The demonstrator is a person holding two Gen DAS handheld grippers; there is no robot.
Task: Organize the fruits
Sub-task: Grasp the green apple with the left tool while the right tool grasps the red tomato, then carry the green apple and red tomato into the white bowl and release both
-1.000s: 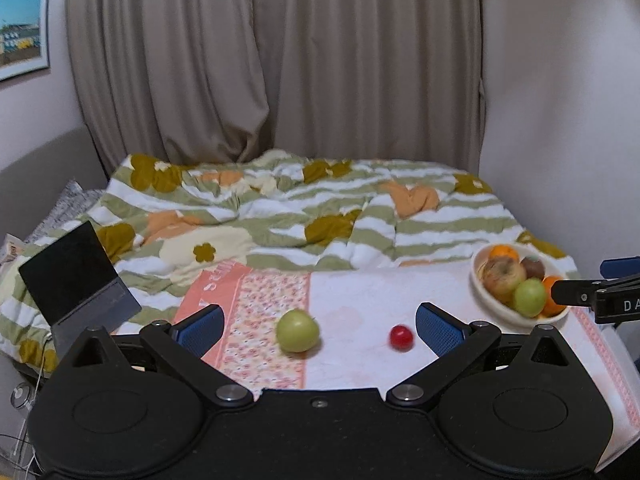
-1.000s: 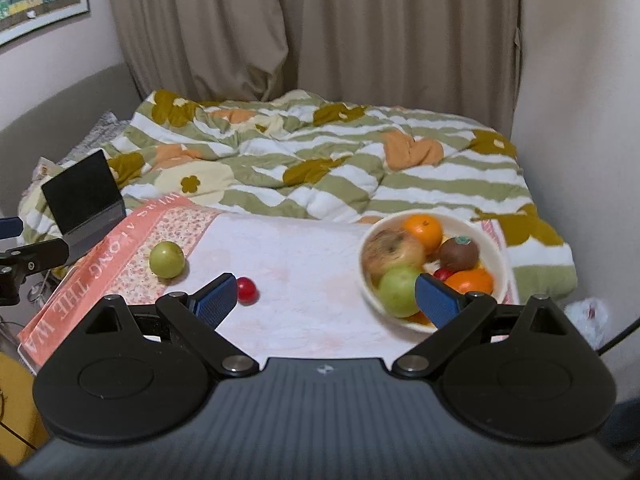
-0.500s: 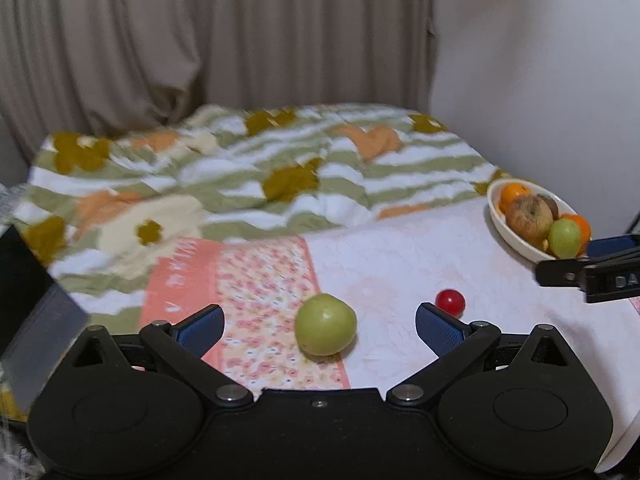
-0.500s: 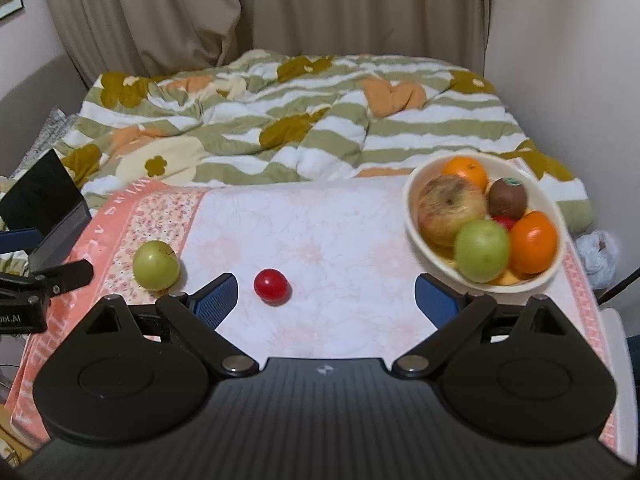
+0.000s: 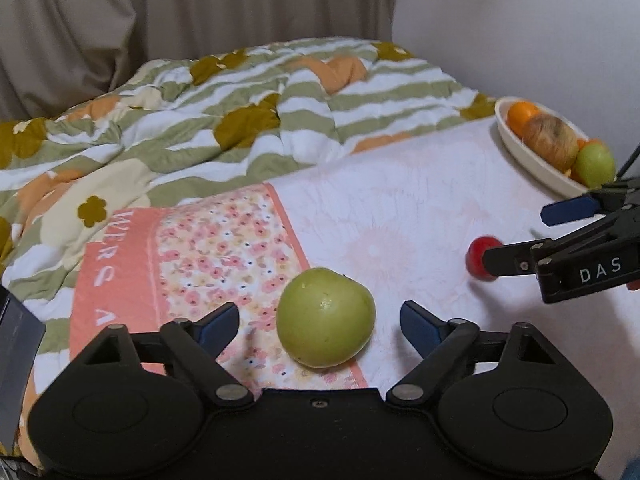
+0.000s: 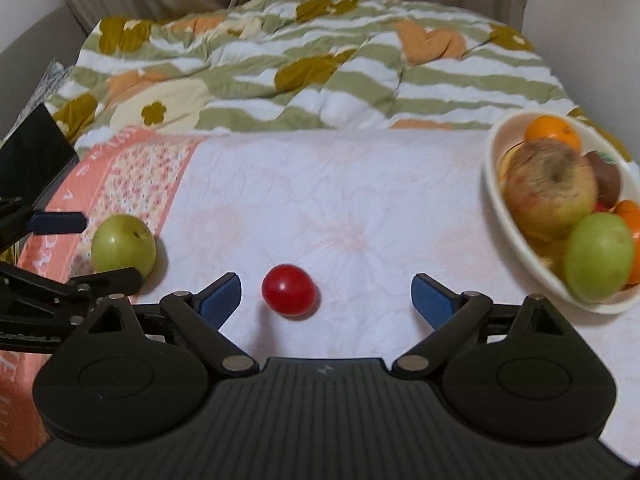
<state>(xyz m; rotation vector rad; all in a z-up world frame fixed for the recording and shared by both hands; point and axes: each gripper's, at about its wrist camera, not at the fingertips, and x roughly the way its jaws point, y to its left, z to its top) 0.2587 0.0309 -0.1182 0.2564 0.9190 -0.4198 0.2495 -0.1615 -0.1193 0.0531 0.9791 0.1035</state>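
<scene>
Green apple (image 5: 326,317) sits between the left gripper (image 5: 319,322)'s wide-apart fingers, touching neither. Small red fruit (image 6: 288,290) sits between the right gripper (image 6: 326,295)'s spread fingers, nearer the left one.

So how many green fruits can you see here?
2. One green apple lies loose on the cloth between the left tool's open fingers; the other sits at the bowl's near end. More may be hidden under the pile.
</scene>
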